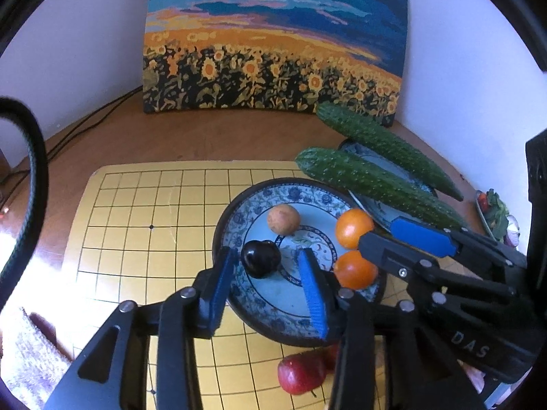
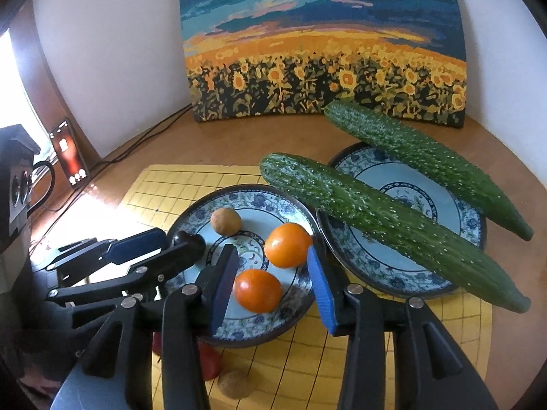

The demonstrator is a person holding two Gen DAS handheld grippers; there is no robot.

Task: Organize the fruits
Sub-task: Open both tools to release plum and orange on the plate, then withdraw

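A blue-patterned plate (image 1: 239,201) on the yellow grid mat holds a dark plum (image 1: 261,259), a small brown fruit (image 1: 283,218) and two oranges. My left gripper (image 1: 268,259) is open around the plum, which lies on the plate with a gap to the right pad. In the right wrist view my right gripper (image 2: 271,259) stands open astride the near orange (image 2: 257,290). That orange rests on the plate close to the left pad and clear of the right one. The far orange (image 2: 288,245) sits just past the fingertips.
Two long cucumbers (image 2: 386,222) lie across a second patterned plate (image 2: 372,266) on the right. A red apple (image 1: 301,372) and another brown fruit (image 2: 236,384) sit on the mat (image 1: 136,205) below the plate. A sunflower painting (image 1: 273,51) leans on the wall; cables and a phone (image 2: 70,153) are at left.
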